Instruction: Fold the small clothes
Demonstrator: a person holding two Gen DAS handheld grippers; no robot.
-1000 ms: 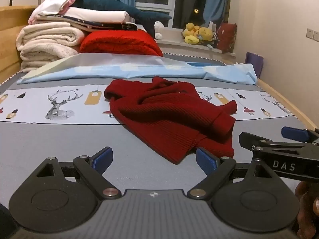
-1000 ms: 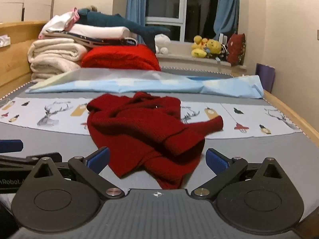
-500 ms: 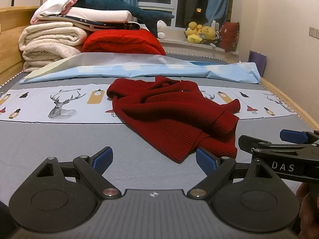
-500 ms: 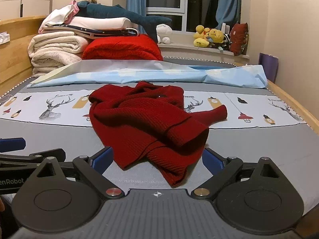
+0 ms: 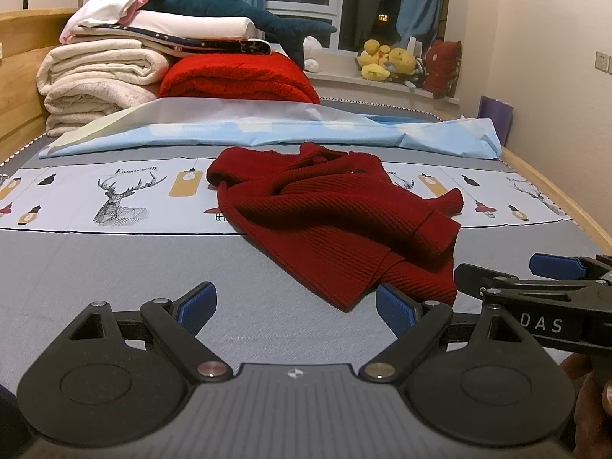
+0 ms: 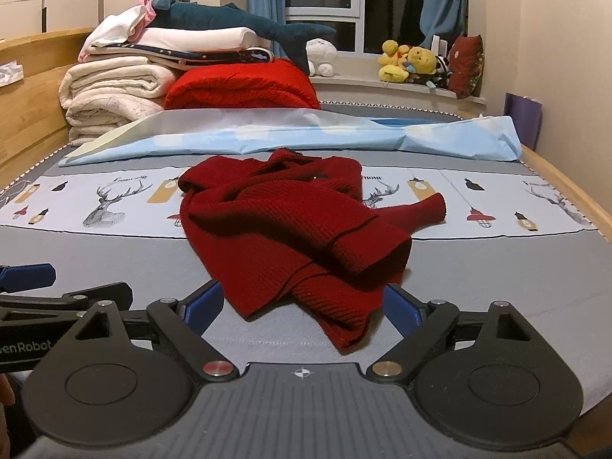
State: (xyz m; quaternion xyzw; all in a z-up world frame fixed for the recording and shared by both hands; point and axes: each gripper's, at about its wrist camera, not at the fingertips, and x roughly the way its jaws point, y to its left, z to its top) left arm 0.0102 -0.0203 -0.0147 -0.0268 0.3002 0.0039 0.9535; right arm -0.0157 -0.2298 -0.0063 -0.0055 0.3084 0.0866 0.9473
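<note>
Right wrist view shows a dark red knitted sweater [image 6: 290,237] lying crumpled on the grey bed cover [image 6: 95,267], partly on the pale strip printed with deer [image 6: 111,206]. One sleeve [image 6: 420,210] sticks out to the right, and the near hem hangs toward the camera. The right gripper [image 6: 302,306] has its jaws wide apart, though they have just been closing a little. The near hem of the sweater lies between the two blue pads [image 6: 202,304], but the pads do not press on it, so nothing is held. In the left wrist view the same sweater [image 5: 336,222] lies ahead and to the right. The left gripper [image 5: 296,302] is also spread wide and holds nothing; only bare grey cover sits between its pads, and the sweater's near corner lies just beside the right pad [image 5: 394,306]. The right gripper's black arm [image 5: 535,290] pokes in from the right edge there. Farther back, a light blue sheet [image 6: 306,137] lies across the bed. Behind it sits a red blanket [image 6: 244,84] beside a stack of folded cream and white blankets [image 6: 114,91], with a dark blue toy shark [image 6: 229,23] on top. Yellow soft toys [image 6: 409,61] sit on the window sill.
</note>
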